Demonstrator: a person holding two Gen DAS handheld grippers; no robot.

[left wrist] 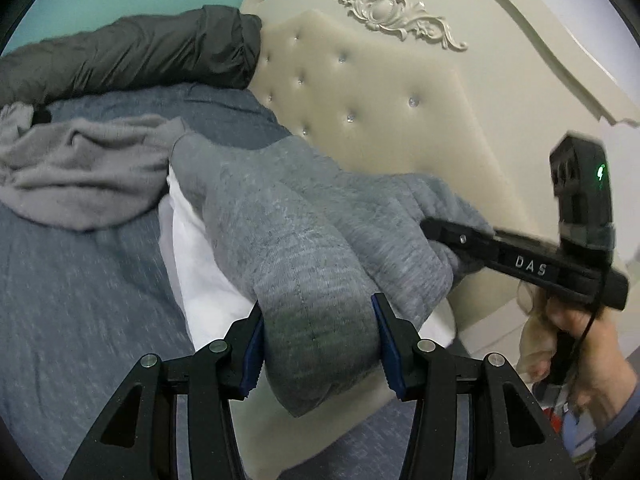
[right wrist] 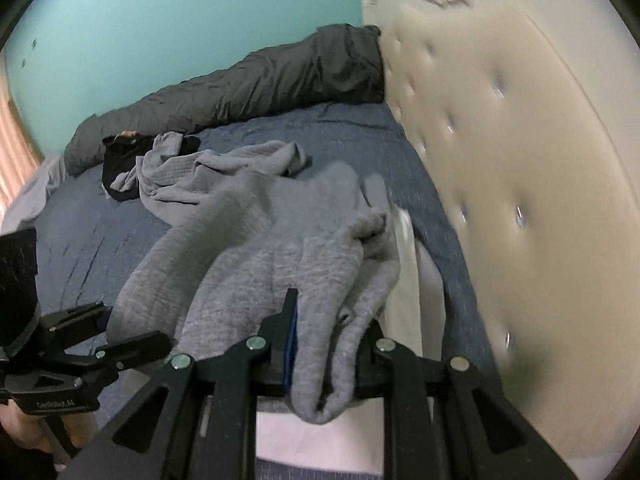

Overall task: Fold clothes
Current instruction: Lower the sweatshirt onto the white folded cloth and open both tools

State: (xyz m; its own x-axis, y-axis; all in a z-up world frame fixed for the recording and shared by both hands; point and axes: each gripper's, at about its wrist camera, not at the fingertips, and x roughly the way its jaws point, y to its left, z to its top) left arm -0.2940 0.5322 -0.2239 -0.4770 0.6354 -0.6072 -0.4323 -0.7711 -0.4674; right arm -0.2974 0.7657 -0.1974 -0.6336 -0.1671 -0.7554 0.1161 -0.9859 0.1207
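Left gripper (left wrist: 318, 344): your fingers clamp a fold of the grey sweatshirt (left wrist: 304, 232).
Sweatshirt: lifted over a white garment (left wrist: 200, 264) on the blue bedsheet (left wrist: 80, 300).
Right gripper (right wrist: 332, 312): pinches the same sweatshirt; body reads "DAS".
Left gripper body: "GenRobot.AI".

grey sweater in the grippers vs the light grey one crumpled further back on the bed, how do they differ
The held sweater is darker heathered grey; the crumpled garment is paler. The held sweater is lifted and stretched between the left gripper and right gripper; the crumpled garment lies loose, touched by neither. The held sweater sits over a white garment; the crumpled garment lies on the blue bedspread, partly over something black. Both are grey knits, unfolded.
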